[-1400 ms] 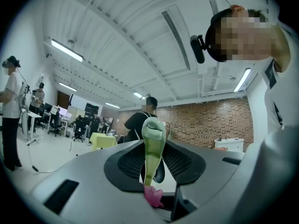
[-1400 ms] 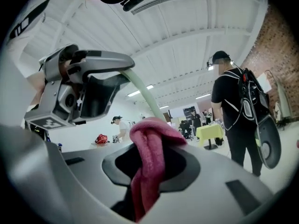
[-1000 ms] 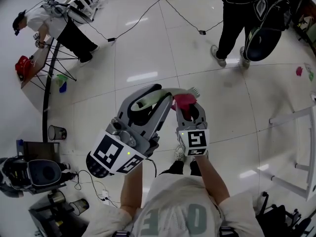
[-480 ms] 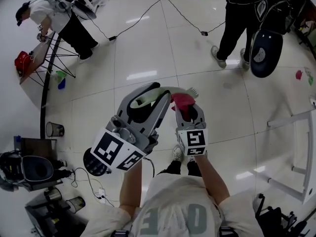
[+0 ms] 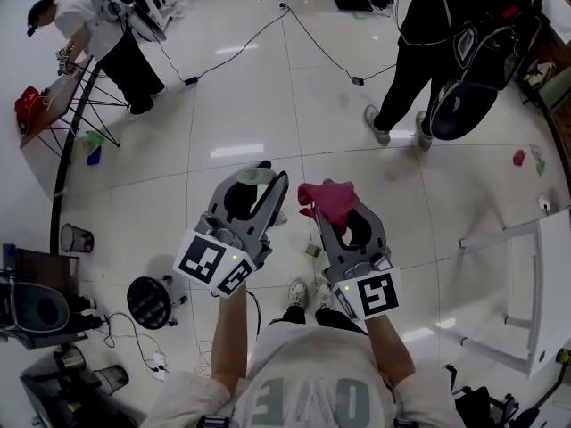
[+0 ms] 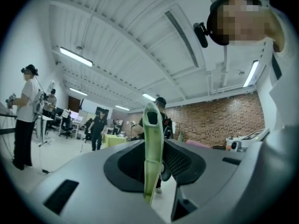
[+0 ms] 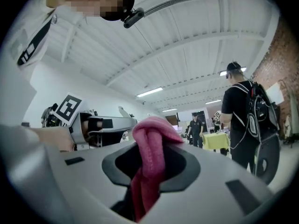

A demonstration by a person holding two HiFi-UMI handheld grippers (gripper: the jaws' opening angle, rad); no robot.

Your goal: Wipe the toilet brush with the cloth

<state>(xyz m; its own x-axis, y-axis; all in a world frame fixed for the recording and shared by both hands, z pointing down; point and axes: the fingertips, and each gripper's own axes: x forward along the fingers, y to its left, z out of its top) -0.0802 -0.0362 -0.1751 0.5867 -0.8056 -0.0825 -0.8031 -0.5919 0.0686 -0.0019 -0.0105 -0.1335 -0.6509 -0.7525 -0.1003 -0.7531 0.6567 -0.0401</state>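
A green brush point(image 6: 153, 148) is clamped in the left tool point(image 5: 259, 185); a pink cloth point(image 5: 328, 194), at 3 o'clock, in the right tool point(image 5: 343, 218).

The toilet brush point(image 6: 152, 148) is pale green, the cloth point(image 7: 148, 157) pink.

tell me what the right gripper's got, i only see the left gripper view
observer: the right gripper is shut on a pink cloth.
operator: is it on the brush
observer: no. in the head view the cloth sits apart from the brush handle clamped in the left gripper, and floor shows between them.
operator: anything close by
observer: a white rack stands on the floor at the right of the head view.
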